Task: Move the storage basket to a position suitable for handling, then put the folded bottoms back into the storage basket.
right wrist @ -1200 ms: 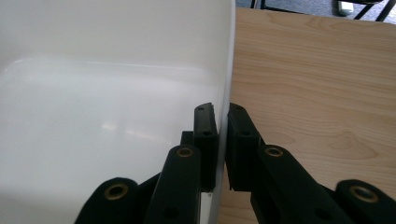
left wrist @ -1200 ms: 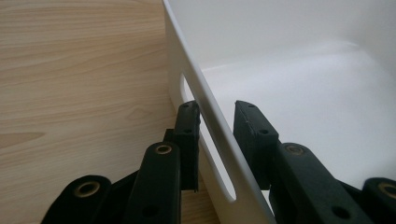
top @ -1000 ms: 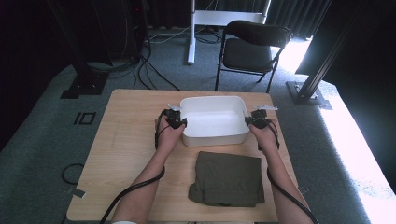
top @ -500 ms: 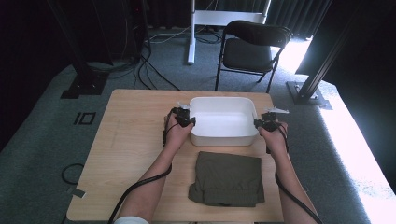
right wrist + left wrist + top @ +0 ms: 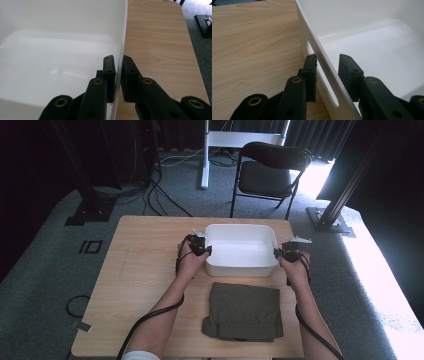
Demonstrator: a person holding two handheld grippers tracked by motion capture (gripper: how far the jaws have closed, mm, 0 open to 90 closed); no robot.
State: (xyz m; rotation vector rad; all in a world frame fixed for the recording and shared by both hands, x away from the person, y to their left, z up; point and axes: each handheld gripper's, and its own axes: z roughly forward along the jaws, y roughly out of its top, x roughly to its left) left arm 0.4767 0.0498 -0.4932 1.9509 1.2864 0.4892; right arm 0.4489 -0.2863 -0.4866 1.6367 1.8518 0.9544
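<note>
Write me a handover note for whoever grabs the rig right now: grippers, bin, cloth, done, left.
Left gripper: jaws straddle the left wall of the white bin, one inside, one outside, with a gap on the inner side, so not clamped.
Right gripper: jaws pinched on the bin's right wall, one each side.
Bin: empty, at the far middle of the table, now nearer the right than a second ago.
Folded olive cloth: lies on the table just in front of the bin, untouched.
Done: bin shifted and gripped on the right.
Left: probably release the bin and put the cloth in; that is my guess.

One white tub (image 5: 241, 251), one folded olive cloth (image 5: 244, 312), two grippers, one chair (image 5: 270, 172).
</note>
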